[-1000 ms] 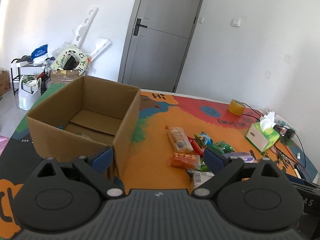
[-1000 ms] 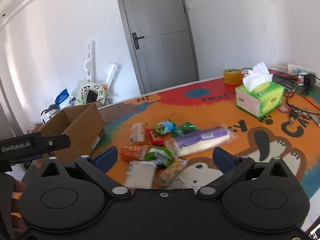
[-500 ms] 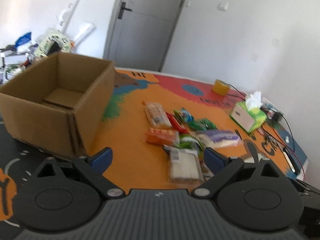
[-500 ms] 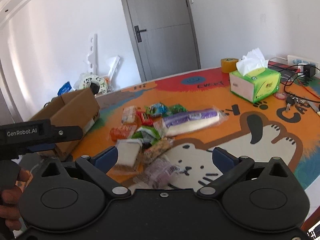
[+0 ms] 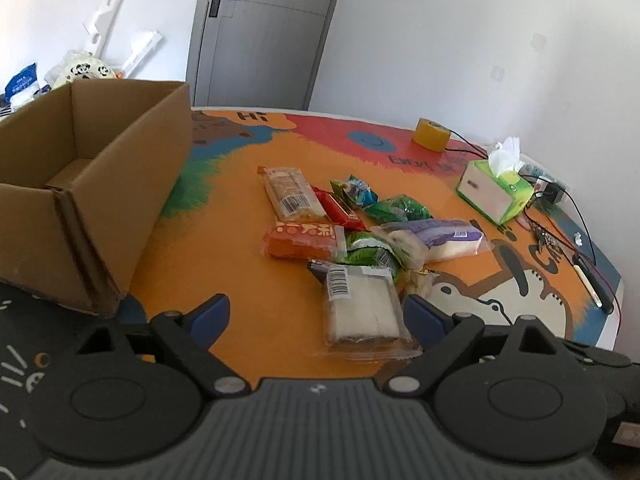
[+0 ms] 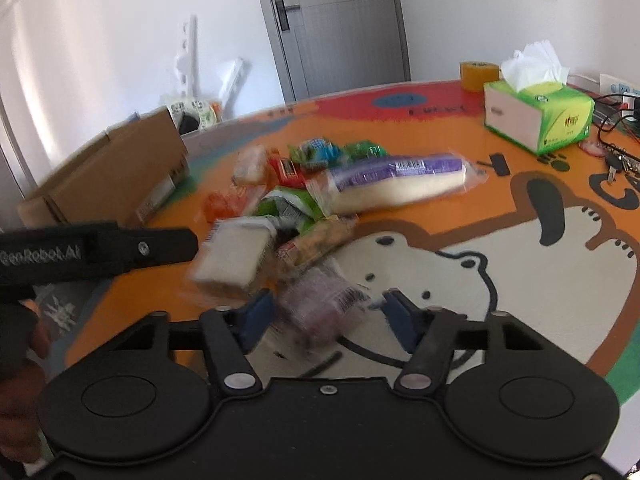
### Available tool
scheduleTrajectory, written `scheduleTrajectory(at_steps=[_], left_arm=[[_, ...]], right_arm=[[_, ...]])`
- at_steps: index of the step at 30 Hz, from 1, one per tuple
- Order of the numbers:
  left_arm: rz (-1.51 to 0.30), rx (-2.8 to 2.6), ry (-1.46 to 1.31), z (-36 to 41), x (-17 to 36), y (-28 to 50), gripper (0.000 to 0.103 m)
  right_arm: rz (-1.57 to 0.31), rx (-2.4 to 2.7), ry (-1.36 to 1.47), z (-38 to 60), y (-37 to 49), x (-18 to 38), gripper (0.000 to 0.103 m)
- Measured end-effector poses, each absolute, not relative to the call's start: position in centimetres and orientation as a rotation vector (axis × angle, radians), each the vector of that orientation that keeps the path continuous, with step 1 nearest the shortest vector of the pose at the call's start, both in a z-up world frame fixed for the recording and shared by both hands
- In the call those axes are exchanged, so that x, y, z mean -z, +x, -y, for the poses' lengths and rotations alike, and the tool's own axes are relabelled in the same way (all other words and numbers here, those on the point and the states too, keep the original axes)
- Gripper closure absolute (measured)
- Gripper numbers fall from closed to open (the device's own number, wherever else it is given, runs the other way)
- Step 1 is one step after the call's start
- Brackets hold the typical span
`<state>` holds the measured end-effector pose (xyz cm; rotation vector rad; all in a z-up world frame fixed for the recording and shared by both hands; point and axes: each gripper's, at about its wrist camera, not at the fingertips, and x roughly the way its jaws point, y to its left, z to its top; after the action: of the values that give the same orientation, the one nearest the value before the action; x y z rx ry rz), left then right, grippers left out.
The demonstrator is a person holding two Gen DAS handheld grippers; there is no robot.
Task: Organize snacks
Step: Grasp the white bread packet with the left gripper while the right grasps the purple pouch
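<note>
reaching over the snack pile (image 5: 360, 240) on the orange cartoon mat (image 5: 240, 216), the right gripper (image 6: 326, 320) straddles a blurred clear packet (image 6: 320, 300) with jaws apart, not yet gripping. the left gripper (image 5: 316, 312) hangs wide open near the white bread pack (image 5: 360, 308). next likely comes pinching one and carrying it to the cardboard box (image 5: 92, 184), in a white-walled room with a grey door (image 5: 264, 28).

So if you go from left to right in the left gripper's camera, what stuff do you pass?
cardboard box → orange snack packet → purple-and-white bread pack → green tissue box
</note>
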<state>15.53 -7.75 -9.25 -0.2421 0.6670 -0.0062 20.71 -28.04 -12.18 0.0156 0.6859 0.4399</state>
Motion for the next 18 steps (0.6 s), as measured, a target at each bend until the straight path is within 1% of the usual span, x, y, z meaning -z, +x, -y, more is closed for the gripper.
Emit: scheduleTrajectory(at_steps=[8, 10, 12, 15, 16, 17, 18], left_arm=[[-0.680, 0.033, -0.225, 8.7, 10.1, 17.3, 0.014], [-0.687, 0.041, -0.205, 9.2, 10.5, 17.9, 0.014], [-0.700, 0.050, -0.199, 9.5, 10.9, 18.3, 0.015], [-0.707, 0.061, -0.179, 10.0, 11.3, 18.4, 0.019], [-0.711, 0.063, -0.175, 10.1, 11.5, 18.4, 0.020], [-0.713, 0.064, -0.172, 10.2, 11.6, 18.4, 0.022], [-0.703, 0.063, -0.162, 10.3, 11.6, 18.3, 0.023]], right_arm=[[-0.689, -0.403, 0.034, 30.0, 21.1, 12.0, 0.049], [-0.685, -0.384, 0.037, 30.6, 21.1, 12.0, 0.051], [-0.686, -0.368, 0.043, 31.0, 21.3, 12.0, 0.055], [-0.683, -0.337, 0.041, 31.5, 21.6, 11.9, 0.055], [-0.682, -0.329, 0.042, 31.6, 21.6, 12.0, 0.054], [-0.681, -0.324, 0.043, 31.7, 21.7, 12.0, 0.050], [-0.679, -0.320, 0.040, 31.6, 21.7, 12.0, 0.050]])
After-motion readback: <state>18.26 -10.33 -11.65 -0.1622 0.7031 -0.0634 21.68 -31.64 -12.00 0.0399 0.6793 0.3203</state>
